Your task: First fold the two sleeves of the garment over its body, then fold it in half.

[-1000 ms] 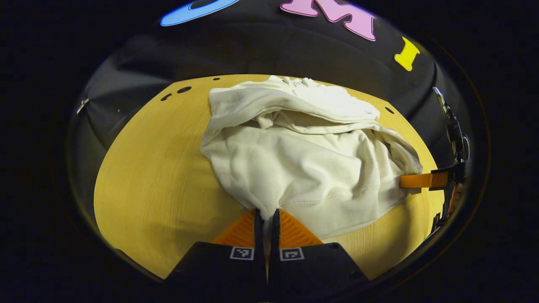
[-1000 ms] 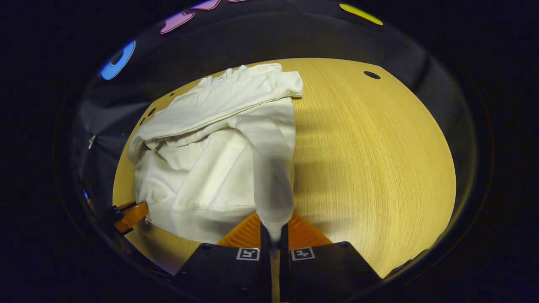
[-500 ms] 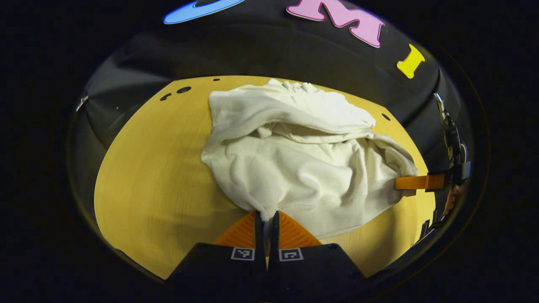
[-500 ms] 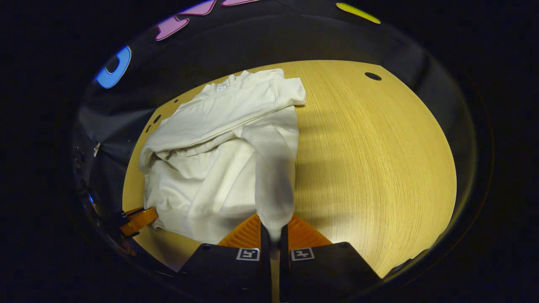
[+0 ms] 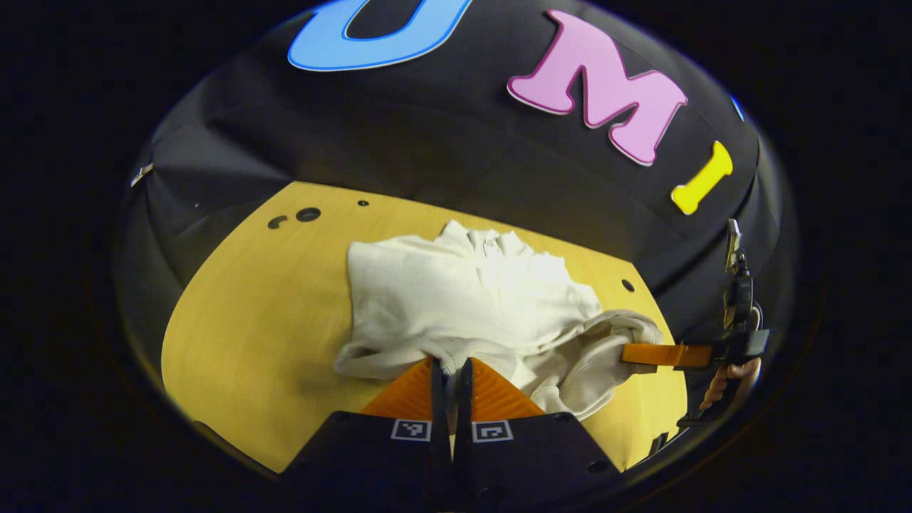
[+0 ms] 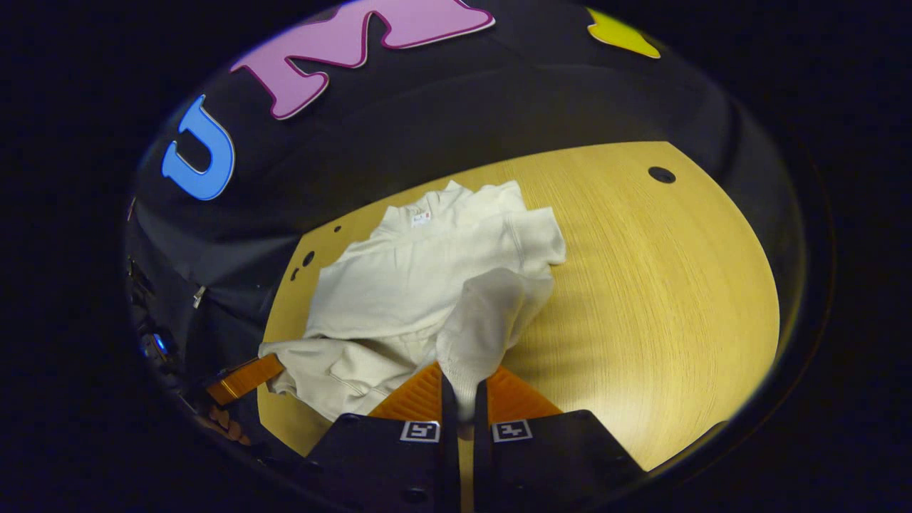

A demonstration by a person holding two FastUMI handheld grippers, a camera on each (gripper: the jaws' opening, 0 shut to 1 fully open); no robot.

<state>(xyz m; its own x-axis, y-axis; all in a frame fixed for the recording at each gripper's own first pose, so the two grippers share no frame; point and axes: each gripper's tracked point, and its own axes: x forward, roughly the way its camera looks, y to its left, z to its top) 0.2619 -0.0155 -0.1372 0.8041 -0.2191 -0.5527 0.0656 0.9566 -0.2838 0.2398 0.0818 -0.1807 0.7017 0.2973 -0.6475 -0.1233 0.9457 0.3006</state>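
Observation:
A cream sweatshirt [image 5: 463,299] lies on the wooden table [image 5: 242,320], collar toward the booth wall and sleeves lying across its body. My left gripper [image 5: 449,369] is shut on the bottom hem at one corner, held above the table. The right gripper [image 6: 462,390] is shut on the hem's other corner, with cloth bunched up over the sweatshirt [image 6: 413,278]. The lower half is lifted and doubled toward the collar [image 6: 422,216]. In the left gripper view the right gripper [image 5: 645,354] shows at the far right, with a hand behind it. The left gripper [image 6: 246,377] sits low at the left of the right gripper view.
Bare table [image 6: 641,285] stretches to the right of the sweatshirt in the right gripper view. Small round holes [image 5: 308,214] [image 6: 661,174] mark the table's far edge. The black cloth wall rises just behind the table.
Both grippers have risen and moved forward toward the collar, carrying the hem with them. The sweatshirt's lower half has come off the table and bunches over the upper half.

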